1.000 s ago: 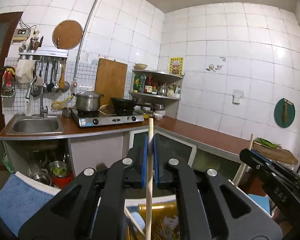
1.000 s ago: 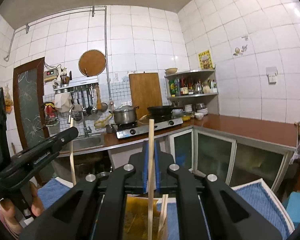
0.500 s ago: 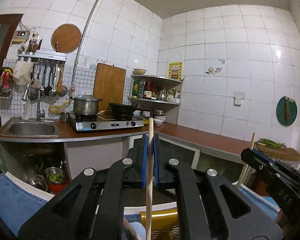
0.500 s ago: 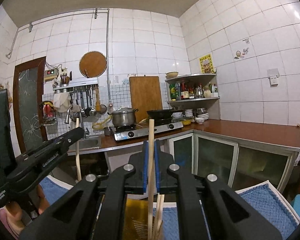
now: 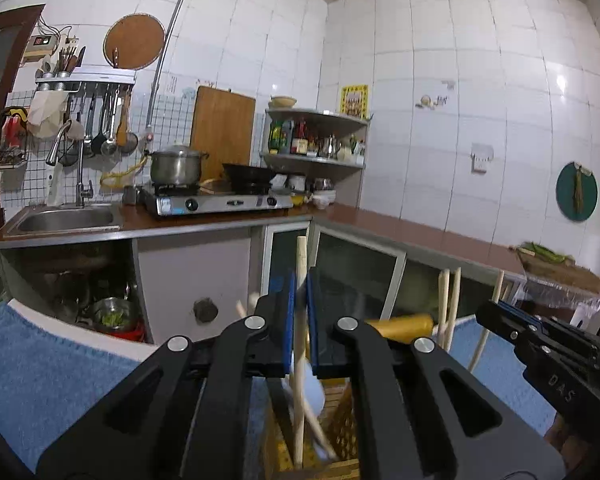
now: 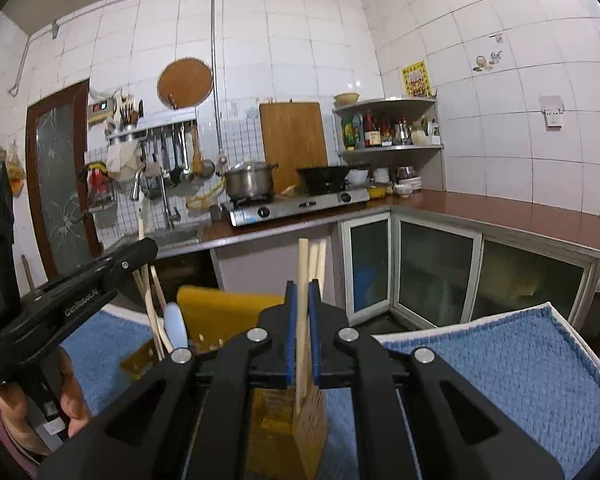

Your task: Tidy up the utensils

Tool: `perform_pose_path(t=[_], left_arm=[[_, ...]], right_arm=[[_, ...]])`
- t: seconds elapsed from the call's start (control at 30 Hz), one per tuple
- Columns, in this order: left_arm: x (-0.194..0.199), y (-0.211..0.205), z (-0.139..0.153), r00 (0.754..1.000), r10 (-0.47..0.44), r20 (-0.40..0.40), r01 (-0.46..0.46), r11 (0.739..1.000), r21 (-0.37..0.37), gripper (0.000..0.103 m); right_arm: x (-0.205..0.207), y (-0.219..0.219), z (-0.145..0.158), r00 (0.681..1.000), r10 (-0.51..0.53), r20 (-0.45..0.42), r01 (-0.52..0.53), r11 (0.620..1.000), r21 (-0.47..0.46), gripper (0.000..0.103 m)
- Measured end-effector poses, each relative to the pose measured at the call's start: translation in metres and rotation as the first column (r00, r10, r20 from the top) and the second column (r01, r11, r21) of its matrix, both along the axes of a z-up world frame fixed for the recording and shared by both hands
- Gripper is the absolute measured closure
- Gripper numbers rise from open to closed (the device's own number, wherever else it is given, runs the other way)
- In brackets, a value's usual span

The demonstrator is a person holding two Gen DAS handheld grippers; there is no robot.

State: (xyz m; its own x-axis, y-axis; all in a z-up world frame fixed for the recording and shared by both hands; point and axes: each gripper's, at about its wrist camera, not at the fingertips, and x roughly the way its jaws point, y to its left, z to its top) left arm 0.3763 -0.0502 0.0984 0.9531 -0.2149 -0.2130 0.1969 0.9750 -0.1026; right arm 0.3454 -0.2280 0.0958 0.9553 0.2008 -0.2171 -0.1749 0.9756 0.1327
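Between the blue pads of the left gripper [image 5: 299,320] stands one wooden chopstick [image 5: 300,300], clamped upright; its lower end reaches down into the yellow utensil holder [image 5: 342,412] directly below. The right gripper [image 6: 302,320] is likewise closed on a second chopstick [image 6: 302,304], also upright, with its lower end inside the wooden lattice compartment [image 6: 310,424] of the same holder. Two more chopsticks [image 6: 317,258] stand just behind the held one in that compartment. In the right wrist view, a white spoon [image 6: 176,326] and further sticks lean in the holder's left compartment, beside the left gripper's arm. A hand [image 6: 66,392] grips the left tool's handle. Under the holder lies a blue towel [image 6: 496,364]. Beyond it, well apart, the kitchen counter [image 5: 400,228] carries a gas stove [image 5: 220,202] with a steel pot [image 5: 176,166] and a black wok [image 5: 248,174]; a sink [image 5: 66,220] sits at its left end.
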Motion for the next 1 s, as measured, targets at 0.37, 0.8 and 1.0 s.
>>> perform_pose_path(t=[0.37,0.8,1.0], left_arm=[[-0.043,0.006,0.002,0.997,0.042,-0.068,-0.039,0.998,0.044,0.045],[-0.153,0.051,0.015,0.988,0.118,-0.096,-0.116,0.993,0.035,0.005],[-0.201,0.053,0.002,0.976,0.205,-0.066,-0.201,0.977,0.072,0.005]], right_arm=[[-0.014,-0.002,0.0,0.999,0.004,-0.046,-0.004,1.0,0.001,0.075],[-0.106,-0.009,0.011,0.997,-0.077,-0.03,0.076,0.997,-0.012,0.029],[-0.166,0.004,0.005,0.995,-0.098,0.001,0.098,0.994,-0.042,0.01]])
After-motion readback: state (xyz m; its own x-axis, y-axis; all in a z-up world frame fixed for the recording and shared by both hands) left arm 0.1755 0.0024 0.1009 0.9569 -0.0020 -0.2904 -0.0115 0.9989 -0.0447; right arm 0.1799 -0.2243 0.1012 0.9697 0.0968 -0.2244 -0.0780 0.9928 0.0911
